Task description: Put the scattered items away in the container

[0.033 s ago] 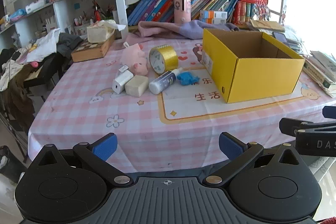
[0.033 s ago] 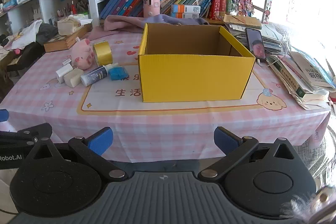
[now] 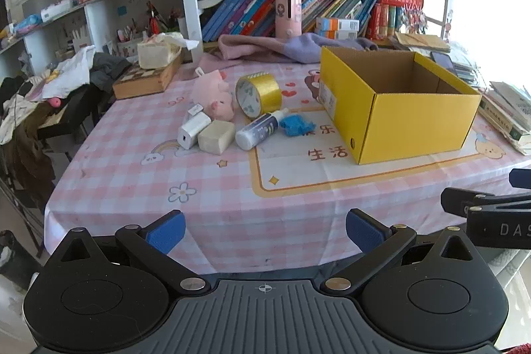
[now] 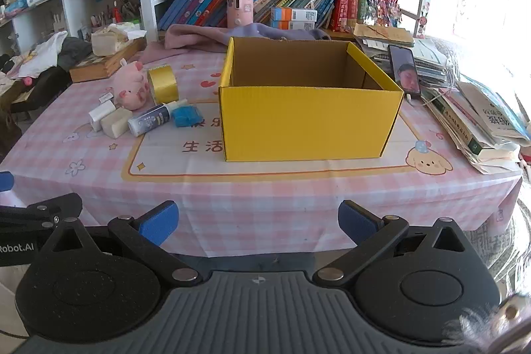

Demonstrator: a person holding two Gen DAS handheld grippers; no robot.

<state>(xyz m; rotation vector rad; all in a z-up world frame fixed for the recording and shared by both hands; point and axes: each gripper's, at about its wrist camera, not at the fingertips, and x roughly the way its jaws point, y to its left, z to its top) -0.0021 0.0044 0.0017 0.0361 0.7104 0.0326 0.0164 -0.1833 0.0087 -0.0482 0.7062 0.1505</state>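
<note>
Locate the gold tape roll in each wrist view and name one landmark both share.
Left wrist: gold tape roll centre, above the bottle, right of the pink pig plush.
Right wrist: gold tape roll left of centre, right of the plush.
Shared landmark: yellow box, right of the roll in both.

Pink-checked table (image 3: pixel 232 204) — yellow box (image 3: pixel 415 125), gold tape roll (image 3: pixel 262 93), plush pig (image 3: pixel 215 97)

**Hidden and cut-off parts of the scene**

The floor of the yellow cardboard box (image 4: pixel 308 121) is screened by its front wall in the right wrist view. The pink pig plush (image 3: pixel 215 95) is partly covered by the gold tape roll (image 3: pixel 260 93). The right gripper (image 3: pixel 491 211) is cut off by the left wrist picture's right edge. The print on the spray bottle (image 3: pixel 260 130) is too small to be read. The stacked books (image 4: pixel 481 125) run past the bench's right edge.
</note>
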